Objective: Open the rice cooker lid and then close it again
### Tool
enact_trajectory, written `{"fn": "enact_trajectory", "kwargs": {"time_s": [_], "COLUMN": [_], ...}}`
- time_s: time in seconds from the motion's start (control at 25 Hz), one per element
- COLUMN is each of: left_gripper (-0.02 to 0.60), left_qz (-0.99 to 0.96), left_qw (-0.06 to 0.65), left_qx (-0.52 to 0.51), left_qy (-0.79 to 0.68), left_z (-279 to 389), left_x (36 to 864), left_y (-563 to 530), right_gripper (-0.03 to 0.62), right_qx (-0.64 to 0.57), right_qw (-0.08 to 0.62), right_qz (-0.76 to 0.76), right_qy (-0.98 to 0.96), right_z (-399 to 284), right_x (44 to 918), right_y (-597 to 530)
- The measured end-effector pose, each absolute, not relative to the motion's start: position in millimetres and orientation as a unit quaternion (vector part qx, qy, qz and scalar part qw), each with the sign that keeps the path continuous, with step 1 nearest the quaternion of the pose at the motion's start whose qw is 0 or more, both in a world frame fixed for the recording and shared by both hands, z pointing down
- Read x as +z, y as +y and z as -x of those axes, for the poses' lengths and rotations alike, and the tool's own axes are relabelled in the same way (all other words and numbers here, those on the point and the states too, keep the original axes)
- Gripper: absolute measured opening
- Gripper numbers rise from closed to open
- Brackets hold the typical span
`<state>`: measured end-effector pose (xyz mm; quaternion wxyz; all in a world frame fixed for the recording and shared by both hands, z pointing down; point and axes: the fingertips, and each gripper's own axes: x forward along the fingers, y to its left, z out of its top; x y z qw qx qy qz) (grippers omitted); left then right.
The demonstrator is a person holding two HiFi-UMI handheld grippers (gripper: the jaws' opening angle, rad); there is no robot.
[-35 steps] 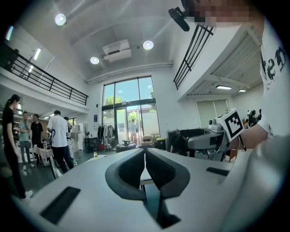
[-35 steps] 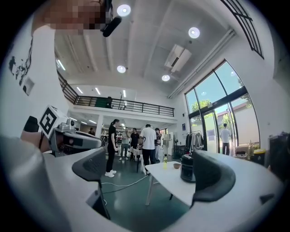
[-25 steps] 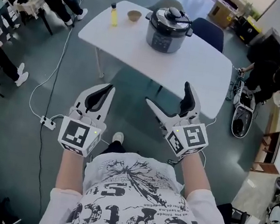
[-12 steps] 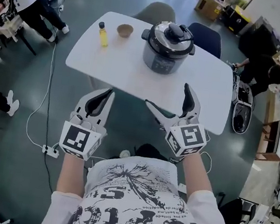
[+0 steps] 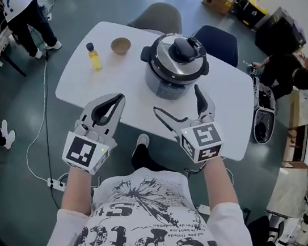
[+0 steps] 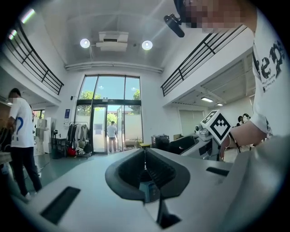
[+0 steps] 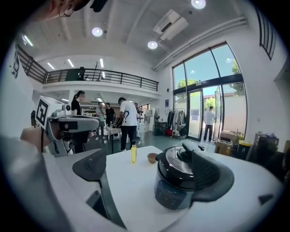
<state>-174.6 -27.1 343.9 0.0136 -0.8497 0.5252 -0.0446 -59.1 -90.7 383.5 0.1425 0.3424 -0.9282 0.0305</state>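
Note:
A black and silver rice cooker [image 5: 172, 68] stands on the white table [image 5: 231, 102], its lid down and the black lid handle [image 5: 186, 49] on top. My right gripper [image 5: 177, 102] is open and hovers just in front of the cooker, not touching it. In the right gripper view the cooker [image 7: 179, 183] sits ahead, partly behind the right finger [image 7: 212, 176], and the gripper [image 7: 154, 170] holds nothing. My left gripper [image 5: 111, 104] is shut on nothing over the table's near edge. Its joined jaws [image 6: 145, 156] point across the room.
A yellow bottle [image 5: 94, 58] and a small brown bowl [image 5: 120, 45] stand on the table left of the cooker. A grey chair [image 5: 161, 16] and a dark blue chair [image 5: 219, 40] are behind the table. People stand at the far left and right.
I have stepped up to the table. Both grippers, which were over the floor, now reach its near edge, and the open right one is close to the cooker.

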Motion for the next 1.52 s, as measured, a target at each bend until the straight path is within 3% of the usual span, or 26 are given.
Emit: {"fn": "enact_trajectory", "kwargs": {"time_s": [0.36,0.72,1.04,1.16,1.24,1.52], "left_gripper": [0.020,0.020,0.020,0.020,0.020,0.020], "left_qz": [0.874,0.890,0.895,0.896,0.897,0.902], "left_qw": [0.042,0.040,0.041,0.040,0.038,0.045], "left_qx": [-0.031,-0.038,-0.038,-0.045,-0.048,-0.039], "left_qy": [0.484,0.453,0.443,0.440,0.439,0.428], "left_z": [162,149,145,144,148,154], "left_x": [320,332,337,341,340,322], "left_y": [-187,-274,-306,-312,-316,-323], "right_gripper": [0.580,0.550,0.438,0.338,0.310,0.295], "right_qx": [0.053,0.125,0.177,0.201,0.211,0.217], "right_qw": [0.237,0.361,0.435,0.449,0.450,0.450], "right_qz": [-0.379,-0.335,-0.294,-0.294,-0.298,-0.305], "right_qy": [-0.893,-0.861,-0.833,-0.820,-0.815,-0.811], "right_z": [50,51,60,59,63,67], "right_x": [392,431,454,463,467,464], "right_y": [-261,-343,-371,-376,-376,-379]}}
